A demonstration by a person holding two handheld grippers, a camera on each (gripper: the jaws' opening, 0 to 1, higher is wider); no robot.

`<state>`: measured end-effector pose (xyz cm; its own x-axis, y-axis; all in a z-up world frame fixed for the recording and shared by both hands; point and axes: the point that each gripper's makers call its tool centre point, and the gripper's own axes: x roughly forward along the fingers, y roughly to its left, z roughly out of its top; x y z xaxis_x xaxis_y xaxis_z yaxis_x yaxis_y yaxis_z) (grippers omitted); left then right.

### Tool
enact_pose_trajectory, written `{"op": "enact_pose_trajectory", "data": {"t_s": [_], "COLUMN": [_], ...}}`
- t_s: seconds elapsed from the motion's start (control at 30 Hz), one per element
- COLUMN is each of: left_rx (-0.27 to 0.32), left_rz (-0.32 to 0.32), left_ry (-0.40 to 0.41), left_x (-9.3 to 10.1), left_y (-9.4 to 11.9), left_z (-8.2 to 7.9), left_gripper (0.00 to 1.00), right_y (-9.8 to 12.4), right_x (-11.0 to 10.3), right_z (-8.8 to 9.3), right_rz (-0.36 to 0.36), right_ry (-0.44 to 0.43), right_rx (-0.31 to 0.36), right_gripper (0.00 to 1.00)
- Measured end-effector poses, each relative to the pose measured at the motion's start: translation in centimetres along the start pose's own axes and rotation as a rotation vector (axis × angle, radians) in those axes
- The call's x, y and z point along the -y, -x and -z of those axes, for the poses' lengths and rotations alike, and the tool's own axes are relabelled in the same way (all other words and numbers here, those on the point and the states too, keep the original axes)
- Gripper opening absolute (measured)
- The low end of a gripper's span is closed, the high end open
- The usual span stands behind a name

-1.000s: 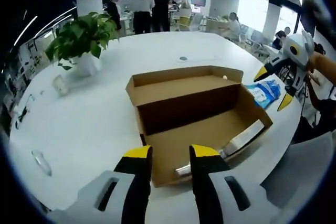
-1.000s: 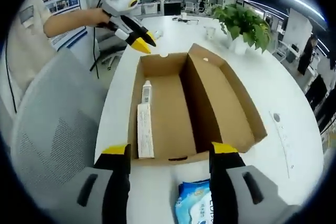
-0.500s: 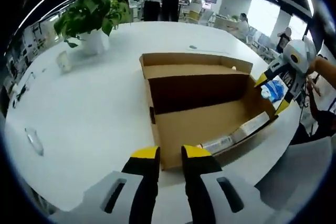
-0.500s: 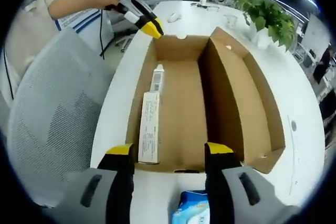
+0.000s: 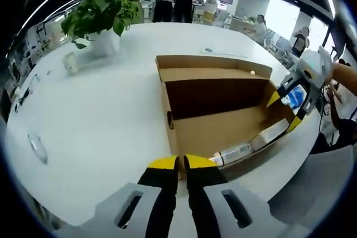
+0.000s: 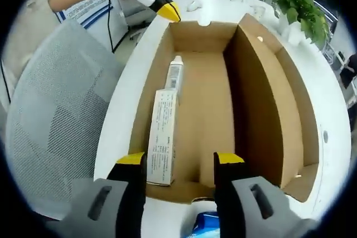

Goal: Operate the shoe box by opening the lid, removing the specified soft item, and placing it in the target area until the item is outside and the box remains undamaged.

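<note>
The shoe box (image 6: pixel 223 110) sits open on the white surface (image 5: pixel 95 115), its lid folded back flat beside the tray. The soft blue pack (image 6: pixel 203 226) lies outside the box on the surface, just below the near end wall, at 6 o'clock in the right gripper view between that claw's jaws; only its top corner shows, so its full shape and print are cut off. In the left gripper view it peeps out at 3 o'clock beyond the box's far end (image 5: pixel 294 96), mostly hidden by the right claw (image 5: pixel 283 111).

The pack looks light, limp and slick in its plastic wrap; it would likely crumple and slide under a pinch, so the middle of its body or a sealed end seems the best hold. The cardboard is thin and stiff, easily creased at corners.

Inside the tray along one long wall lie a white carton (image 6: pixel 162 135) and a tube (image 6: pixel 174 76), end to end, touching or nearly so; their lettering is too small to read.

The right claw (image 6: pixel 179 161) stands released, jaws wide apart over the near wall, holding nothing. The left claw (image 5: pixel 181 164) is nearly clenched, jaws almost meeting at the box's corner; whether they nip the cardboard edge I cannot tell. It shows at 11 o'clock in the right gripper view.
</note>
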<state>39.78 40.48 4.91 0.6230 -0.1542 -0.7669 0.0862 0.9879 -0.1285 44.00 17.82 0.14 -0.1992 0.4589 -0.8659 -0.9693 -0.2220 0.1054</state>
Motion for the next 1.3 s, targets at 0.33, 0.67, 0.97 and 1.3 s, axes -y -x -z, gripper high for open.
{"op": "enact_pose_trajectory", "data": {"t_s": [0.33, 0.67, 0.97, 1.3], "left_rx": [-0.023, -0.008, -0.005, -0.008], "left_rz": [-0.012, -0.013, -0.025, -0.031], "left_ry": [0.009, 0.039, 0.054, 0.047], "left_x": [-0.1, -0.1, -0.2, -0.2], "left_y": [-0.4, -0.7, -0.7, -0.7], "left_z": [1.2, 1.3, 1.3, 1.4], "left_gripper": [0.06, 0.05, 0.03, 0.03], "right_y": [-0.6, -0.5, 1.1, 3.8], "right_x": [-1.1, -1.4, -1.1, -0.6], "right_z": [0.1, -0.1, -1.2, -2.6], "right_rz": [-0.016, 0.005, 0.051, 0.08], "right_ry": [0.008, -0.016, -0.019, -0.045], "right_rx": [-0.007, 0.008, 0.052, 0.135], "right_gripper": [0.22, 0.17, 0.16, 0.16]}}
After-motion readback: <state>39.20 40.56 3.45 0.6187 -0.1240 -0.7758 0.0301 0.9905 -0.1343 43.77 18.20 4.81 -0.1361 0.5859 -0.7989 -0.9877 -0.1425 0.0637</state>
